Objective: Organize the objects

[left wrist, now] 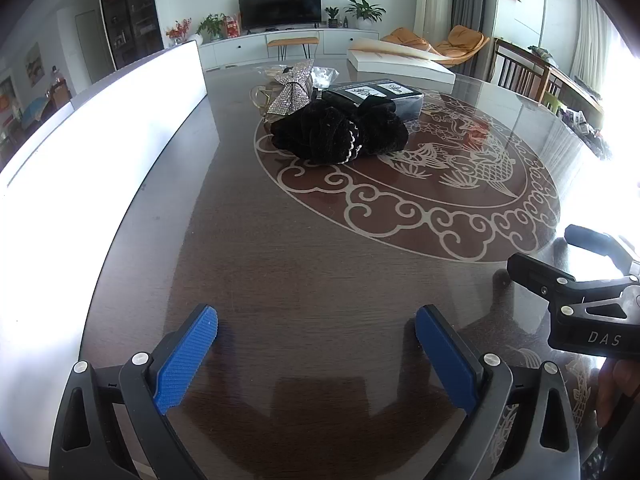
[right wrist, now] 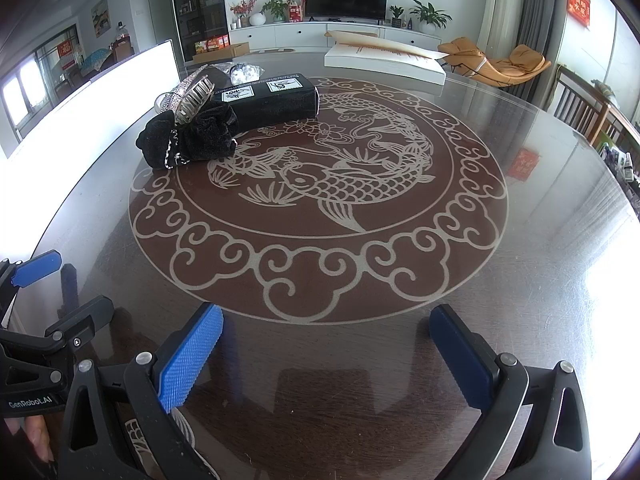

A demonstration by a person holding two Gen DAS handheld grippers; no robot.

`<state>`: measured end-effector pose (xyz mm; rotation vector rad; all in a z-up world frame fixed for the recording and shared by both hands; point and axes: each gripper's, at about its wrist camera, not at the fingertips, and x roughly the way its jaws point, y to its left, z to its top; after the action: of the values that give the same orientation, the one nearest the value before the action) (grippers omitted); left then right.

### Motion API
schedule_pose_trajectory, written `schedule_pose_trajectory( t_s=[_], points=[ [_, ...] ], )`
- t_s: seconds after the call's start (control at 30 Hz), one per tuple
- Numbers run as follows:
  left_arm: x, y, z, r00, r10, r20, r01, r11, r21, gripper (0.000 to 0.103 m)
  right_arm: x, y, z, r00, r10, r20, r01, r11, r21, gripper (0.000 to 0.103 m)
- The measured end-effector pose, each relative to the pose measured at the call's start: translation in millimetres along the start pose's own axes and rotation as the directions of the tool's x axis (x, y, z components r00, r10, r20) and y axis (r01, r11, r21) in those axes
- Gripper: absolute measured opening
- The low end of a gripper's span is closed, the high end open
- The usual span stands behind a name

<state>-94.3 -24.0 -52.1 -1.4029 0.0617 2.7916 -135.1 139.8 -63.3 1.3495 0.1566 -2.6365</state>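
Note:
A black velvet bow (left wrist: 340, 134) (right wrist: 188, 140) with a rhinestone trim lies on the round table (left wrist: 320, 264) (right wrist: 520, 240). A silver rhinestone bow clip (left wrist: 291, 90) (right wrist: 190, 94) leans behind it. A black box (left wrist: 376, 98) (right wrist: 268, 100) with two white labels lies beside them. My left gripper (left wrist: 316, 354) is open and empty, well short of the pile. My right gripper (right wrist: 326, 354) is open and empty near the table's front edge. Each gripper shows at the edge of the other's view.
A white box (left wrist: 400, 66) (right wrist: 384, 62) stands at the table's far side. A bright white panel (left wrist: 100, 152) (right wrist: 92, 92) runs along the left. A small clear bag (right wrist: 244, 72) lies behind the black box. Wooden chairs (right wrist: 580, 104) stand at the right.

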Motion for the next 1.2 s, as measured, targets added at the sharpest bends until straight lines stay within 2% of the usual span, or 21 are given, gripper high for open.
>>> schedule_pose_trajectory(
  t_s=[1.2],
  points=[
    [1.2, 0.1, -0.9, 1.0, -0.013, -0.007, 0.012, 1.0, -0.013, 0.101, 0.0, -0.5, 0.2, 1.0, 0.0, 0.0, 0.0, 1.0, 0.0, 0.103]
  ],
)
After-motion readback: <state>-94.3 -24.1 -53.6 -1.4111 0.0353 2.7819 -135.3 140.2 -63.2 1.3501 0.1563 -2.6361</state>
